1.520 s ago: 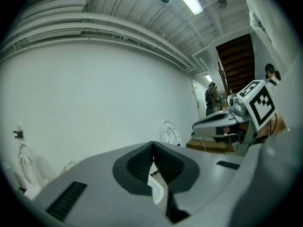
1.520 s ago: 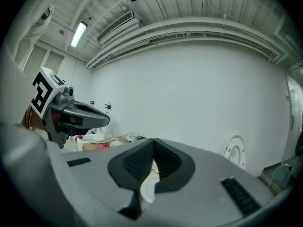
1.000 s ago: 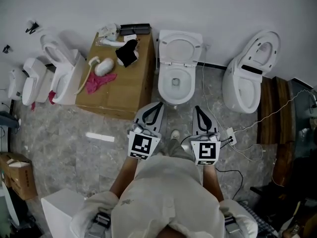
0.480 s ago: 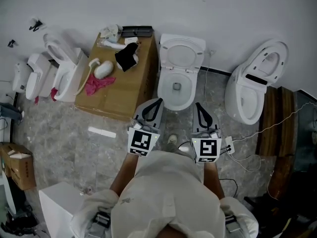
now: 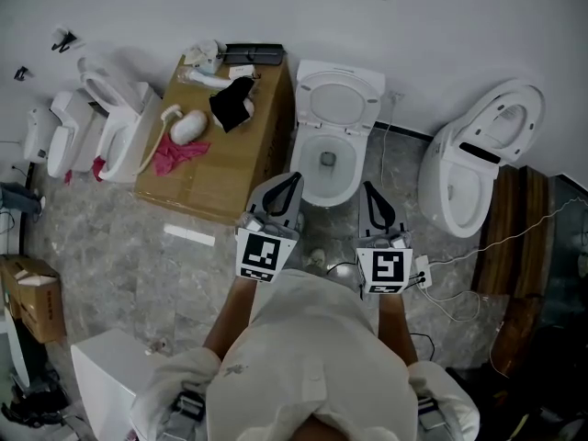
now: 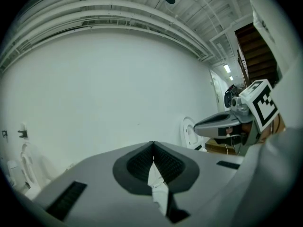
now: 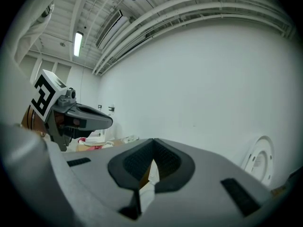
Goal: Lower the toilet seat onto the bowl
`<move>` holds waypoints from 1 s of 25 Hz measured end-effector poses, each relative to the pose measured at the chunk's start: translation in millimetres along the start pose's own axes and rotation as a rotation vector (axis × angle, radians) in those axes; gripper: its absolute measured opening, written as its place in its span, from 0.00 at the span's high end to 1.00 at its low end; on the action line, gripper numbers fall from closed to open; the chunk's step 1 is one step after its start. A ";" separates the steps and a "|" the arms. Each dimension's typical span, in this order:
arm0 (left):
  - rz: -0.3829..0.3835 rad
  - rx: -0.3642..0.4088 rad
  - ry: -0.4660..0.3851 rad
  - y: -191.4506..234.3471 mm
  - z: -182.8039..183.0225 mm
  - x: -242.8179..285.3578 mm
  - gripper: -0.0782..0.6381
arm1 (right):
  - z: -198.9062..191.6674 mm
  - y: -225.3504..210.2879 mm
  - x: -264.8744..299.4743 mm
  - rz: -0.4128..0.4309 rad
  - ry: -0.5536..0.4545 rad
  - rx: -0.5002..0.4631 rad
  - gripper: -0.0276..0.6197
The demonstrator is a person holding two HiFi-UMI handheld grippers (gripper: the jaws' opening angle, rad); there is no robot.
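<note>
A white toilet (image 5: 328,168) stands against the wall, top centre in the head view. Its seat and lid (image 5: 338,99) are raised and lean back, so the bowl is uncovered. My left gripper (image 5: 292,181) points at the bowl's front left rim, shut and empty. My right gripper (image 5: 368,189) sits just right of the bowl's front, also shut and empty. In the left gripper view my left gripper (image 6: 152,146) has its jaws pressed together, aimed at the white wall. My right gripper (image 7: 153,144) looks the same in its own view.
A cardboard box (image 5: 241,168) left of the toilet carries a pink cloth (image 5: 177,154) and a black cloth (image 5: 230,104). A second toilet (image 5: 473,168) stands at the right beside a wooden bench (image 5: 514,237). Cables and a power strip (image 5: 424,270) lie by my right side.
Both grippers have edged forward toward the front of the bowl. Their jaws have stayed shut, and the seat is still up.
</note>
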State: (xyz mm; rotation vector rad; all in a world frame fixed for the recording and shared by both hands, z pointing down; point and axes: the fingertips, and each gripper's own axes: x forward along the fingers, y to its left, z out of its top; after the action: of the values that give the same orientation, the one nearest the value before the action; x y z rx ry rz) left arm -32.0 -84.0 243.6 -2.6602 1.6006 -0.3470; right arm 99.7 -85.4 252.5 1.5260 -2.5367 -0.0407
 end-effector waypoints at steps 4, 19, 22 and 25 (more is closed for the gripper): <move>-0.007 -0.001 0.003 7.6 -2.0 17.4 0.87 | 0.1 -5.4 17.1 0.005 -0.006 0.009 0.95; -0.070 -0.019 0.052 73.8 -35.3 132.2 0.87 | -26.9 -50.4 130.2 -0.041 0.078 0.017 0.94; -0.094 -0.027 0.064 87.1 -44.1 157.4 0.87 | -33.1 -57.5 156.9 -0.049 0.100 0.015 0.93; -0.115 -0.029 0.078 99.4 -53.4 180.2 0.87 | -43.1 -64.6 181.4 -0.062 0.131 0.003 0.92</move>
State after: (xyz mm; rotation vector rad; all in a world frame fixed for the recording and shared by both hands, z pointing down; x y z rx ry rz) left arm -48.0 -283.6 315.3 -2.8012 1.4867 -0.4386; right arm 80.6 -272.3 312.9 1.5536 -2.3893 0.0529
